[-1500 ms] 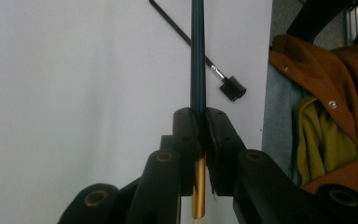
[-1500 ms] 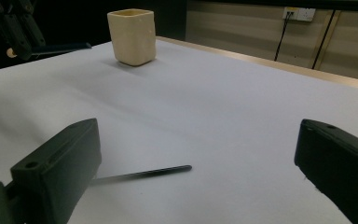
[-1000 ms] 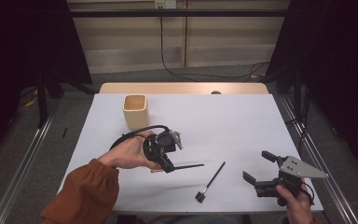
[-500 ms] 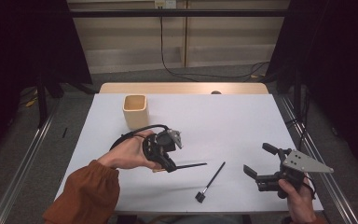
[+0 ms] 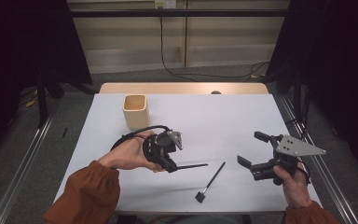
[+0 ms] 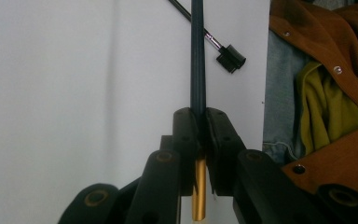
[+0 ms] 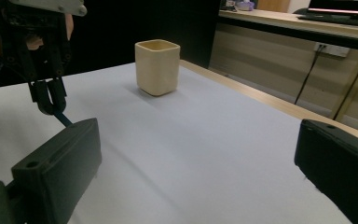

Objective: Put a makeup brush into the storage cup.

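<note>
Layout on the white table (image 5: 242, 116): beige square cup (image 5: 135, 111) at rear left; left gripper (image 5: 168, 156) in front of it, clamping a thin dark rod (image 5: 192, 165); black-headed brush (image 5: 210, 182) to the rod's right; right gripper (image 5: 254, 151) farther right, near the edge.

Matt white sheet (image 5: 223, 121) covering table; wooden edge (image 5: 182, 88) showing behind. Cup (image 5: 135, 111) looking smooth, cream, matt. Pen (image 6: 197, 56) showing dark glossy barrel, gold metallic end. Gripper jaws looking matt black plastic.
</note>
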Demonstrator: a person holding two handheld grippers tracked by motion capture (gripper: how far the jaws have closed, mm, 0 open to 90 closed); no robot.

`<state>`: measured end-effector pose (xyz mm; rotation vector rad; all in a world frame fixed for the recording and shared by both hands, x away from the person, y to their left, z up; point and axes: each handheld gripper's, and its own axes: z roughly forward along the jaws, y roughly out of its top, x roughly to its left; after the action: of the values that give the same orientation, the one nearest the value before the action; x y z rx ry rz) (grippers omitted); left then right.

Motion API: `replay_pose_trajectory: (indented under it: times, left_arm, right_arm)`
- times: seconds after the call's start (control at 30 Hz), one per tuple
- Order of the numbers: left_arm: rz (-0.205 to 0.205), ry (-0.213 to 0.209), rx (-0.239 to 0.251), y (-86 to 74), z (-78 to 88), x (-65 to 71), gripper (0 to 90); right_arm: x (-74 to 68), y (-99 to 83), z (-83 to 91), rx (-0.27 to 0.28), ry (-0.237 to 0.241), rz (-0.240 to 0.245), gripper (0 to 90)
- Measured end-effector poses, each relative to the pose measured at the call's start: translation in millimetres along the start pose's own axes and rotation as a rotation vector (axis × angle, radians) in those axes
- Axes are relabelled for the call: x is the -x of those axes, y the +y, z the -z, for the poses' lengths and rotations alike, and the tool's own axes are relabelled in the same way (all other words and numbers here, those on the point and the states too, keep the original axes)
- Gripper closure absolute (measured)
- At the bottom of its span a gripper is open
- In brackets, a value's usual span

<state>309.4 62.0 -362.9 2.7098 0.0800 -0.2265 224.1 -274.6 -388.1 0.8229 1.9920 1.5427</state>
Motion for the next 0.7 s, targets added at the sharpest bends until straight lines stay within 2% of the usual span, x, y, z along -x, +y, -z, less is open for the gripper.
replay_pose_trajectory:
  times: [0.2,0.3,0.63,0.7]
  left_arm:
    - [0.005,0.004,-0.003,0.7,-2.4,-0.7,83.5]
    - [0.007,0.001,0.002,0.7,-2.4,-1.0,83.5]
    - [0.0,-0.006,0.003,1.5,-2.9,-1.9,83.5]
    - [0.002,0.001,0.007,2.0,-2.8,-1.9,83.5]
  right_arm:
    - [-1.2,8.3,-15.1,-0.038,0.045,0.019,0.0]
    - [-3.2,9.8,-23.1,-0.062,0.086,0.025,0.0]
    - [-4.9,16.8,-43.3,-0.138,0.181,0.041,0.1]
    - [-6.4,19.9,-48.0,-0.167,0.218,0.047,0.1]
